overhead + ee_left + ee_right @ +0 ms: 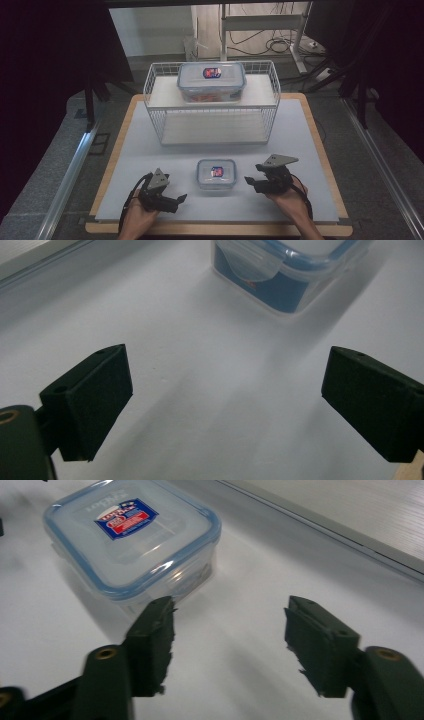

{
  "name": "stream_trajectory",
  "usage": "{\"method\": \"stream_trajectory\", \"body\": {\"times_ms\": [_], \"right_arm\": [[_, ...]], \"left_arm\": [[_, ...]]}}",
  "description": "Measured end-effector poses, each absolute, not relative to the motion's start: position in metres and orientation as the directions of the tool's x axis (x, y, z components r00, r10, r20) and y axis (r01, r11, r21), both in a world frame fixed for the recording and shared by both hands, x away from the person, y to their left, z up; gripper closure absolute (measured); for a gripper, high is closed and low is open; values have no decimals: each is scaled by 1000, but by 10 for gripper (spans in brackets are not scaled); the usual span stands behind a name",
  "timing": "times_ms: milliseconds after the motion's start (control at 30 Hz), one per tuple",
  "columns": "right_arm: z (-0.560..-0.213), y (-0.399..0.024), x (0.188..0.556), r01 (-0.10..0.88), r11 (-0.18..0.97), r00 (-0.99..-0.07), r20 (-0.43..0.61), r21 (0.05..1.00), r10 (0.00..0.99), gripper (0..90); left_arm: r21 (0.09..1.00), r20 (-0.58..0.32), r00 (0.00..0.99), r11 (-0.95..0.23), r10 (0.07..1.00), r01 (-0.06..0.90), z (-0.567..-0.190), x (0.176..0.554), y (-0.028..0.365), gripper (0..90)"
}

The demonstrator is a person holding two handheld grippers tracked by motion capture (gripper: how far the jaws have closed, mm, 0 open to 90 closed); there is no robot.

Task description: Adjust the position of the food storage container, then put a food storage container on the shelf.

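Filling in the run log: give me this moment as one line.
left gripper: open | right gripper: open | small square clear plastic container with blue-rimmed lid: on table between grippers, unheld

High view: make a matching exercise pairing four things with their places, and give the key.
Things:
1. small box
2. large box
3. left hand-held gripper
4. right hand-held gripper

Places:
A. on the wire rack's upper shelf
B. on the table, between the two hand-held grippers
C. right of the small box, jaws open
D. left of the small box, jaws open

Pairs: 1-B, 2-A, 3-D, 4-C
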State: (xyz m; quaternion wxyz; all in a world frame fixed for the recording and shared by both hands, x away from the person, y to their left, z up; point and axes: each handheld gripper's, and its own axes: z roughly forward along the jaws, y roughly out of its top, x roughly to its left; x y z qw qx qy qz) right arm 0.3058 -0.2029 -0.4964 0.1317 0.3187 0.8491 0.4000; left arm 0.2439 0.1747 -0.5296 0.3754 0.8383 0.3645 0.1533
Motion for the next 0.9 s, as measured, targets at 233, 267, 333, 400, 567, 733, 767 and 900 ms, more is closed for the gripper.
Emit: {"method": "stream_trajectory", "body": {"times_ms": [233, 267, 333, 400, 567, 733, 767, 900], "right_arm": [[-504, -204, 311, 454, 491, -763, 39, 744, 646, 218], [-505, -205, 312, 455, 494, -765, 40, 741, 643, 216], [-507, -206, 313, 459, 492, -764, 46, 740, 643, 204], [-507, -206, 314, 462, 489, -763, 50, 740, 644, 199], [-507, -207, 314, 462, 489, -764, 52, 740, 643, 183], [-506, -206, 314, 473, 487, -757, 56, 734, 650, 181], [-506, -206, 314, 473, 491, -758, 54, 732, 651, 182], [-505, -204, 314, 464, 499, -760, 41, 732, 648, 181]], "left_arm": [[761, -49, 683, -416, 728, 498, -530, 244, 176, 56], [761, -52, 683, -414, 729, 500, -530, 244, 177, 61], [763, -56, 681, -409, 730, 501, -530, 245, 177, 64], [765, -60, 681, -405, 730, 501, -530, 245, 178, 65], [770, -42, 676, -408, 736, 491, -530, 245, 178, 65], [757, -74, 673, -398, 735, 518, -528, 247, 179, 66], [755, -78, 673, -398, 736, 522, -528, 247, 179, 66], [744, -91, 669, -397, 737, 538, -526, 247, 177, 66]]}}
